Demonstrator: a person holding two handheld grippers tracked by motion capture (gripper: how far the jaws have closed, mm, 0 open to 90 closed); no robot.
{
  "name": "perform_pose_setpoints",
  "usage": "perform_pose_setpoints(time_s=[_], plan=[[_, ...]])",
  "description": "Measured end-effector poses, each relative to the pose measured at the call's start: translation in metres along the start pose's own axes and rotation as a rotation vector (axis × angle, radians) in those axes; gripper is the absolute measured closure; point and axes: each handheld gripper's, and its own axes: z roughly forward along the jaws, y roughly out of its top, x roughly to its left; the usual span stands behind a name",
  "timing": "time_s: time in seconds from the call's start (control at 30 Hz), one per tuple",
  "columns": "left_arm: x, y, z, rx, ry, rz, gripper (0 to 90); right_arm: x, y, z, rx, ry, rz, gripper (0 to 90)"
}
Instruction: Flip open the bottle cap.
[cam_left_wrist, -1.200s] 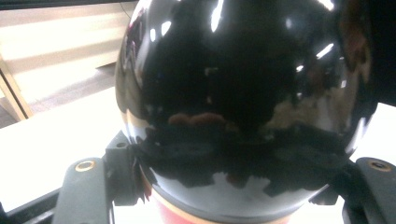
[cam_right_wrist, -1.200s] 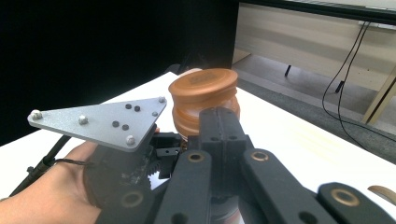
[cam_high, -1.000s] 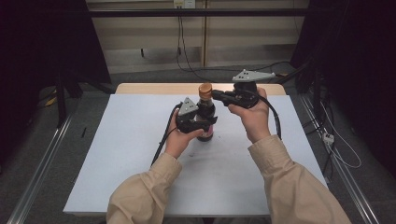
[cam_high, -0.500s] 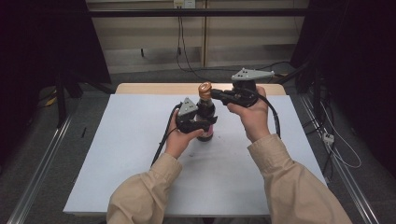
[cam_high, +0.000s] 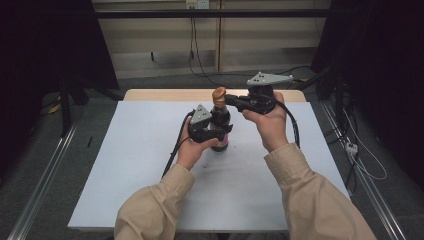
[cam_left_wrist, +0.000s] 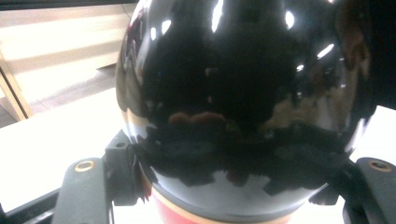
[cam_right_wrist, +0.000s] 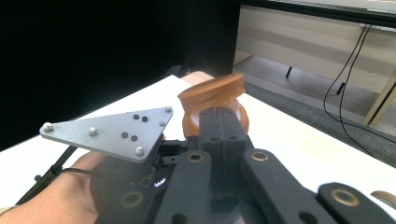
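Note:
A dark glossy bottle (cam_high: 220, 121) with a brown cap (cam_high: 218, 94) and a red label stands upright on the white table (cam_high: 135, 155). My left gripper (cam_high: 216, 132) is shut on the bottle's body from the near left. In the left gripper view the black bottle (cam_left_wrist: 243, 93) sits between the jaws, and one finger (cam_left_wrist: 84, 186) presses its side. My right gripper (cam_high: 230, 100) reaches in level from the right. Its jaws are shut together, with their tips against the cap. The right gripper view shows the cap (cam_right_wrist: 212, 93) just past the closed tips of that gripper (cam_right_wrist: 218, 117).
The left gripper's grey three-cornered plate (cam_right_wrist: 109, 130) lies just left of the cap. Black cables (cam_high: 172, 152) trail from both grippers over the table. A wooden strip (cam_high: 165, 94) edges the table's far side. Metal rails (cam_high: 37, 180) run along the floor on both sides.

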Motion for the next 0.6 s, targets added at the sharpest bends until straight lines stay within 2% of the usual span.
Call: perform_pose_setpoints(time_s=[0.03,0.07,0.6], plan=[[-0.0001,-0.0001,0.0001,-0.002,0.0,-0.002,30.2,0.0,0.0001,-0.0001,0.0,-0.001,0.0,90.0],[-0.001,-0.0003,0.0006,-0.008,0.017,-0.003,30.2,0.0001,0.0004,-0.0002,-0.001,-0.002,0.002,90.0],[-0.0009,-0.0004,0.0008,-0.008,0.016,0.001,30.1,0.0012,0.0047,0.0014,-0.007,-0.009,-0.004,90.0]])
